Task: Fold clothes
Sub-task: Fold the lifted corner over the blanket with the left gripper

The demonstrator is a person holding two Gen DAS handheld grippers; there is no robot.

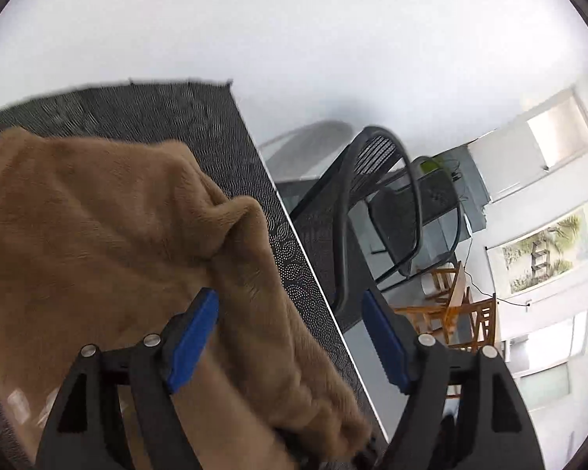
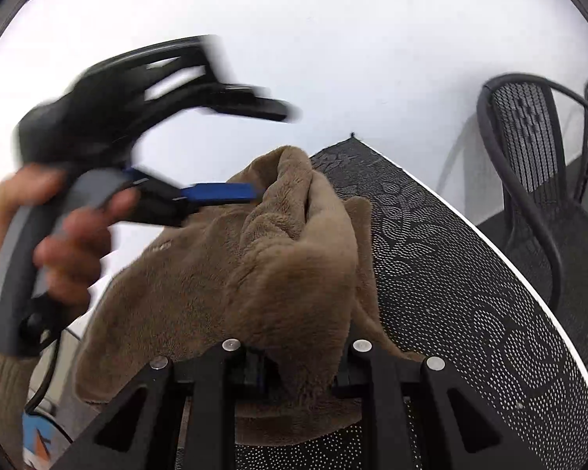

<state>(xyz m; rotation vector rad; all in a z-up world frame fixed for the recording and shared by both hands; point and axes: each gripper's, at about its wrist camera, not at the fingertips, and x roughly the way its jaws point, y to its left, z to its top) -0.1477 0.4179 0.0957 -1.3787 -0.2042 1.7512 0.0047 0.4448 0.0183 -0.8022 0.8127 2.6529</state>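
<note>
The brown fleece garment (image 2: pixel 278 258) is bunched, its long axis running from lower centre to upper centre of the right wrist frame. The nap is plush and creased. The right gripper (image 2: pixel 294 372) is clamped on it. The left gripper (image 1: pixel 290 337) stands wide apart, holding nothing. The garment lies on a black perforated table (image 2: pixel 450 293); a black chair (image 1: pixel 388 203) stands right.
</note>
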